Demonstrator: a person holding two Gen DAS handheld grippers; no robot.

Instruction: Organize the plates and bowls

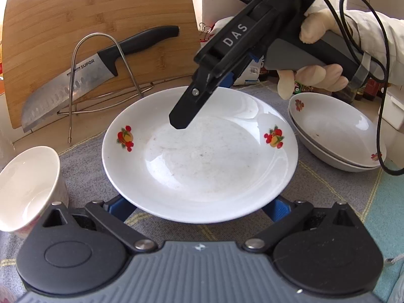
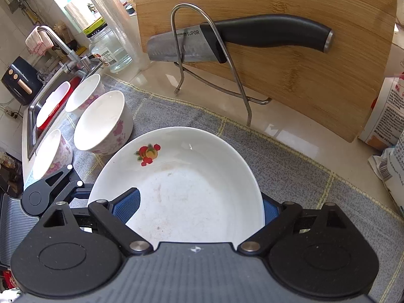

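The left gripper has its jaws spread wide across the near rim of a white plate printed with fruit motifs. Its blue pads sit under the rim at either side; whether they press on the plate cannot be told. The right gripper likewise straddles the plate from the opposite edge, jaws wide, one blue pad lying over the inner surface and the other outside the rim; grip is not confirmed here either. The plate sits over a grey checked cloth.

Left wrist view only: the right gripper's body marked "DAS", the gloved hand holding it, a black cable, and two stacked shallow dishes with the same fruit print to the right of the plate. One floral bowl lies at the left edge.

Right wrist view only: three white bowls with pink flowers beside the plate, a sink with a faucet, a glass jar with a printed label too small to read, and printed bags at the right.

Both views show a bamboo cutting board standing behind a wire rack, with a knife whose blade reads "SUPOR".
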